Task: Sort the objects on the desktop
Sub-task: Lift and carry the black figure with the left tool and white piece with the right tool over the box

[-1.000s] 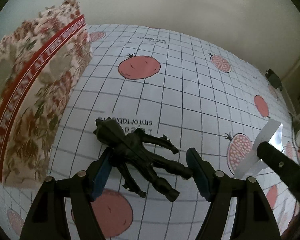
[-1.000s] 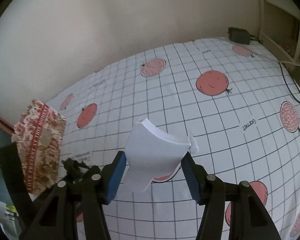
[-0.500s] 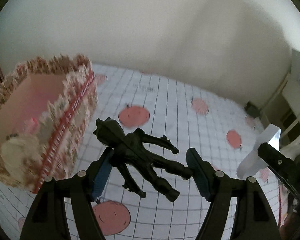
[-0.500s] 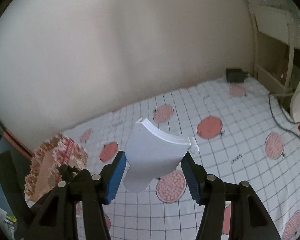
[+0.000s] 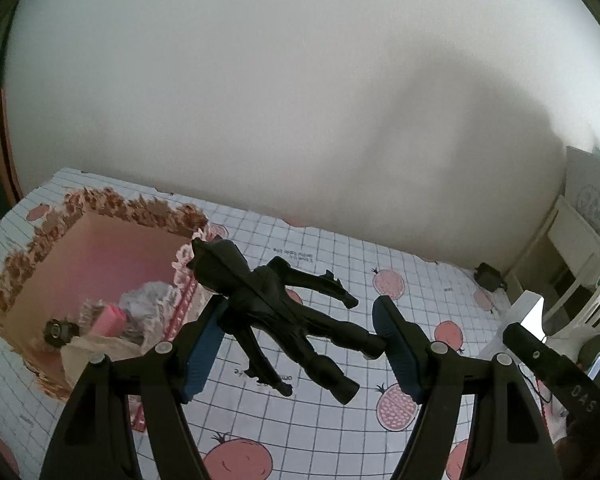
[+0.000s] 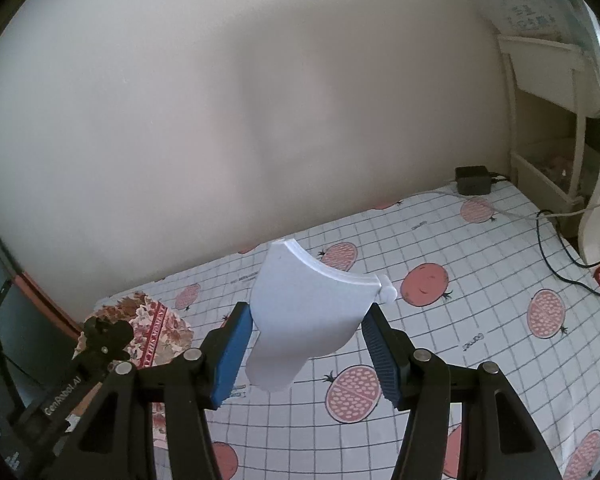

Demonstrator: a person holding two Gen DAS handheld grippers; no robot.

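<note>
We see our left gripper (image 5: 298,344) clamped on a black toy figure (image 5: 276,304), one pad at its side and the other at a foot, the figure lifted clear of the table. Our right gripper (image 6: 306,354) pinches a white curved plastic piece (image 6: 308,312) between its blue pads, also off the surface. Beneath both spreads a white gridded tablecloth (image 6: 460,300) printed with red fruits. Ahead and left of the left gripper stands an open floral box (image 5: 100,248) holding small items. A plain pale wall (image 5: 300,100) rises beyond the table; a black power adapter (image 6: 474,180) sits at its far right edge.
</note>
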